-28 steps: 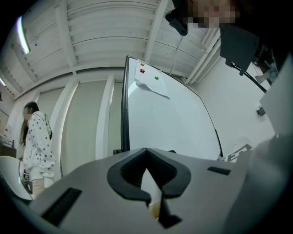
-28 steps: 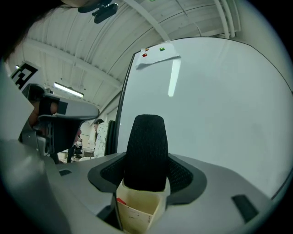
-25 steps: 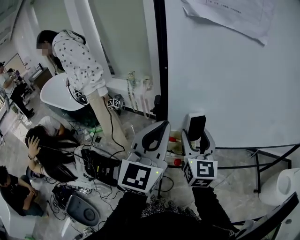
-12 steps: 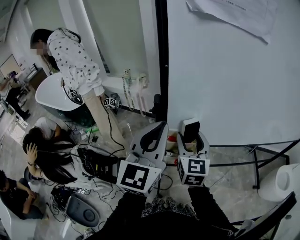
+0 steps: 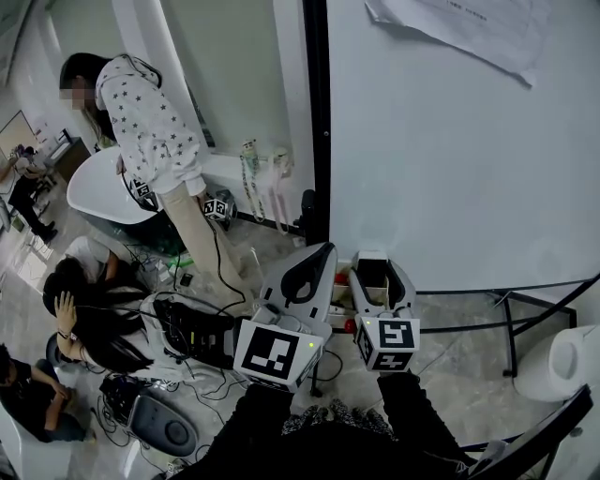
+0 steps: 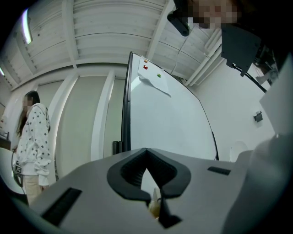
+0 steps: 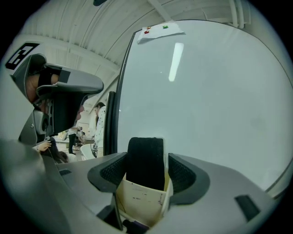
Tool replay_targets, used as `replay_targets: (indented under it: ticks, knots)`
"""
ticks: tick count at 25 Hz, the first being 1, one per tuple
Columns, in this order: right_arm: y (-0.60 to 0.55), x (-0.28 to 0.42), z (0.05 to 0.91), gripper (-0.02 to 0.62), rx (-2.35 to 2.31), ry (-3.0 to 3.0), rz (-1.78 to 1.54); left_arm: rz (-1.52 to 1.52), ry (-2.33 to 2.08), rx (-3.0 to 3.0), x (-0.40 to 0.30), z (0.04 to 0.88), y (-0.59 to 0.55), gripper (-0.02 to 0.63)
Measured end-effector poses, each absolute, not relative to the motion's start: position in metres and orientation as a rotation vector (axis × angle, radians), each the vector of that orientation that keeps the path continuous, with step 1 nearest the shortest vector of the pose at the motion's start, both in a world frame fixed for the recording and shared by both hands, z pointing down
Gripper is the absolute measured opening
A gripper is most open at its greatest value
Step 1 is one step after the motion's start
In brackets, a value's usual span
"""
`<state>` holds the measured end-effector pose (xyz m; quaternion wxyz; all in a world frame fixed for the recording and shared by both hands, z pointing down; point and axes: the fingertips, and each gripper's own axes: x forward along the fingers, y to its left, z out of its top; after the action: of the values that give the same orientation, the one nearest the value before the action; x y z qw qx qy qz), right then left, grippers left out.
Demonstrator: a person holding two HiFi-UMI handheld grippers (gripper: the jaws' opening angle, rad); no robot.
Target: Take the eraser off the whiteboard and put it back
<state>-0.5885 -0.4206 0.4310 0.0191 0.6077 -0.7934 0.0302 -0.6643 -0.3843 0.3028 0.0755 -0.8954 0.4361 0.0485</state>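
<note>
The eraser [image 5: 374,278], a cream block with black felt, sits upright between the jaws of my right gripper [image 5: 377,274], which is shut on it just below the whiteboard [image 5: 450,169]. In the right gripper view the eraser [image 7: 145,167] fills the gap of the right gripper [image 7: 146,172], its black felt end pointing at the whiteboard [image 7: 206,100] and apart from it. My left gripper [image 5: 306,272] hangs beside it to the left, shut and empty. In the left gripper view the left gripper [image 6: 149,177] has its jaws together, and the whiteboard [image 6: 165,123] stands beyond it.
A paper sheet [image 5: 459,28] hangs at the whiteboard's top, held by small magnets [image 7: 155,28]. A person in a star-patterned top [image 5: 150,122] stands at the left. Other people sit on the floor [image 5: 84,300] among cables and gear [image 5: 178,328]. The board's stand legs [image 5: 511,319] reach out at the right.
My right gripper has drawn back from the whiteboard, lower and a little left, with the eraser in it. The left gripper has hardly moved.
</note>
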Motion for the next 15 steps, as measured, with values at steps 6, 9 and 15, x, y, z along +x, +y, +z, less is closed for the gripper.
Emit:
replay_targets:
  ticks: [6,9,15]
  knots:
    - [-0.415,-0.584,0.426,0.272,1.866,-2.494,0.102,0.147,1.322,-2.683,-0.66,0.303,-0.383,0.006]
    - [-0.407,-0.582,0.416,0.272,1.862,-2.518,0.077,0.148,1.338,-2.675,-0.661,0.302,-0.38,0.005]
    - [-0.393,-0.575,0.379,0.272,1.817,-2.523,-0.201,0.154,1.369,-2.655,-0.655,0.299,-0.377,0.006]
